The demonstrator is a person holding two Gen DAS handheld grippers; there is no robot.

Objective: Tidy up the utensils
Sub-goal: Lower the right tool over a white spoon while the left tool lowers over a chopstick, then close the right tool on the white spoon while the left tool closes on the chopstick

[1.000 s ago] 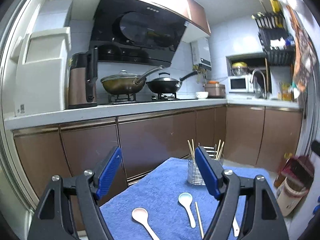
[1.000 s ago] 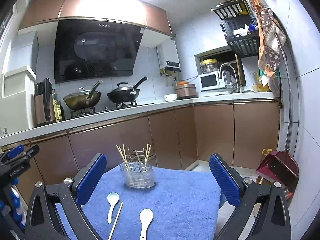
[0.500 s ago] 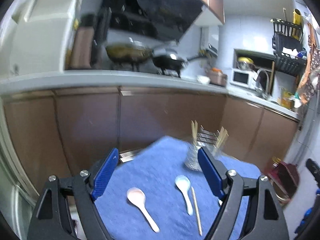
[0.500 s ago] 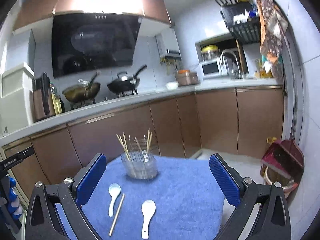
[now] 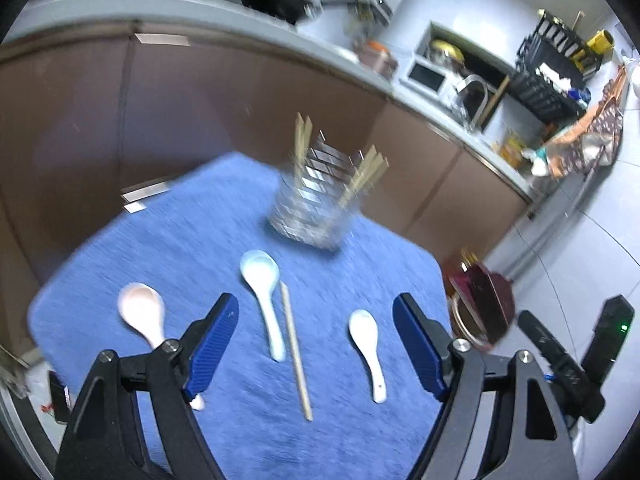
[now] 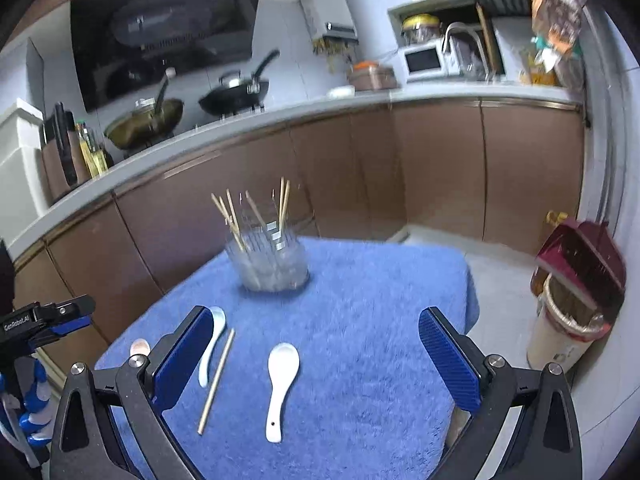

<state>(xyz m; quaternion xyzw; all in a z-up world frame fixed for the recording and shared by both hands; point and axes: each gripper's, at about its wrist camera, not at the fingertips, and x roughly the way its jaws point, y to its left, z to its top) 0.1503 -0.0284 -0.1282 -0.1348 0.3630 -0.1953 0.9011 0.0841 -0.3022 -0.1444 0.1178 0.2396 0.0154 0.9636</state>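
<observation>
A clear utensil holder with several chopsticks stands at the far side of a blue towel-covered table. On the towel lie a pinkish spoon, a pale blue spoon, a loose chopstick and a white spoon. My left gripper is open and empty above the blue spoon and chopstick. My right gripper is open and empty above the white spoon.
Brown kitchen cabinets and a counter with pans run behind the table. A bin with a red dustpan stands on the floor at the right. The right gripper's body shows at the left view's right edge.
Both grippers have tilted down and moved closer over the table, the left one more strongly. The spoons and chopstick lie where they were.
</observation>
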